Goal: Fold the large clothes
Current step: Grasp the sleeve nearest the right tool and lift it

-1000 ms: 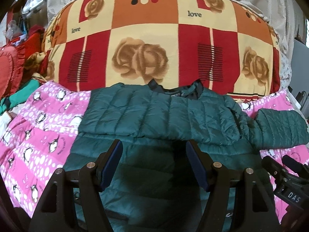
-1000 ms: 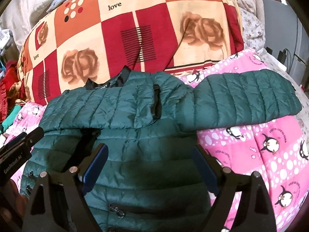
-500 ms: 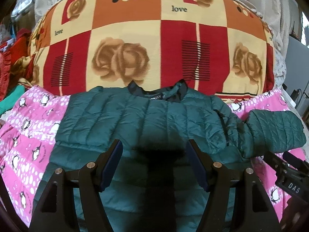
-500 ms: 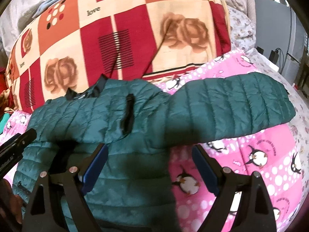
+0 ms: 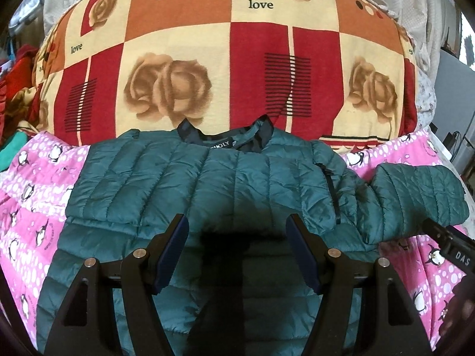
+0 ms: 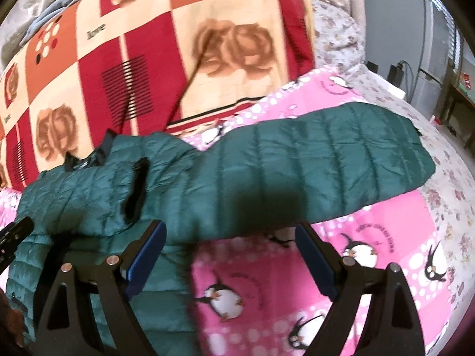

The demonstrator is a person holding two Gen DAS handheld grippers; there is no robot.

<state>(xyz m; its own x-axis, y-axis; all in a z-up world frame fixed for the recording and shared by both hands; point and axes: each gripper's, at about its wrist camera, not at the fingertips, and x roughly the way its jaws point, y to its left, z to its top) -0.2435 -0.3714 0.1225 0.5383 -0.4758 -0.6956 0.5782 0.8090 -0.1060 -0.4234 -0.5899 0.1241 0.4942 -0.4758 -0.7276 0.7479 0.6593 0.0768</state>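
Observation:
A dark green quilted puffer jacket [image 5: 237,184] lies flat on a pink penguin-print blanket [image 5: 32,184], collar toward the big pillow. One sleeve is folded across its chest; the other sleeve [image 6: 326,160] stretches out to the right. My left gripper [image 5: 237,228] is open and empty, hovering over the jacket's middle. My right gripper [image 6: 231,234] is open and empty, just in front of the lower edge of the outstretched sleeve. The right gripper's tip shows at the right edge of the left wrist view [image 5: 445,243].
A large red, orange and cream rose-print pillow [image 5: 231,59] rises right behind the jacket. Red and green clothes [image 5: 14,89] are piled at the far left. A grey cabinet with cables [image 6: 415,44] stands beyond the bed's right edge.
Both grippers have moved forward and to the right. The right gripper has swung from over the jacket body to the outstretched sleeve. Both stay open; the jacket has not moved.

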